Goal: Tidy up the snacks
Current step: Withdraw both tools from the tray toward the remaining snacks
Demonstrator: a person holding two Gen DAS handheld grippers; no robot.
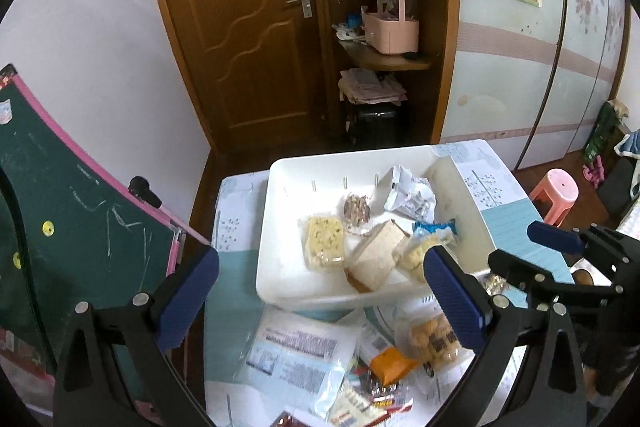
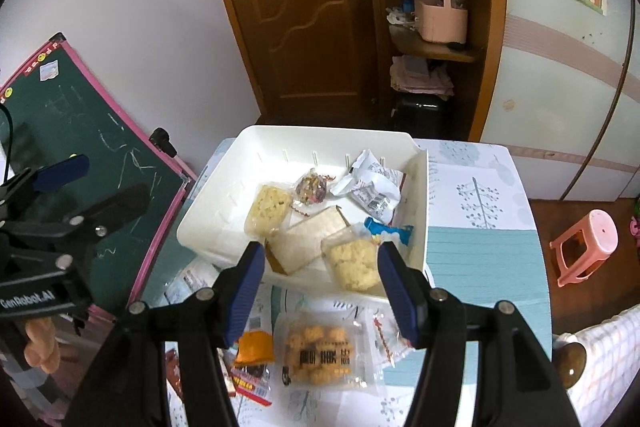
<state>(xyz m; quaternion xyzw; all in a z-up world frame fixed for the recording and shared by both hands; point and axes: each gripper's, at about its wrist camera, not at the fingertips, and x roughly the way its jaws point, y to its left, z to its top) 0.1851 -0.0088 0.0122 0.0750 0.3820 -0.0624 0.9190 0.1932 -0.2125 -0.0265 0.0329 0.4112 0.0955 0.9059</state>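
"GenRobot.AI" is printed on the left hand-held gripper (image 2: 76,183). Both it and the right hand-held gripper (image 2: 320,291) hang released, empty. White bin (image 2: 208,223) holds six snacks; fried-puff pack (image 2: 320,355) sits on the surface (image 2: 480,267).

- left gripper (image 1: 320,291) fingers spread wide, nothing between, above table (image 1: 516,223)
- white bin (image 1: 280,227) at 12 o'clock of it, holding sandwich (image 1: 376,255), yellow cracker pack (image 1: 322,243), crumpled white wrapper (image 1: 412,195)
- right gripper (image 1: 520,251) at 3 o'clock, spread apart
- loose packets on table at 6 o'clock: cookie bag (image 1: 434,343), orange packet (image 1: 390,363)
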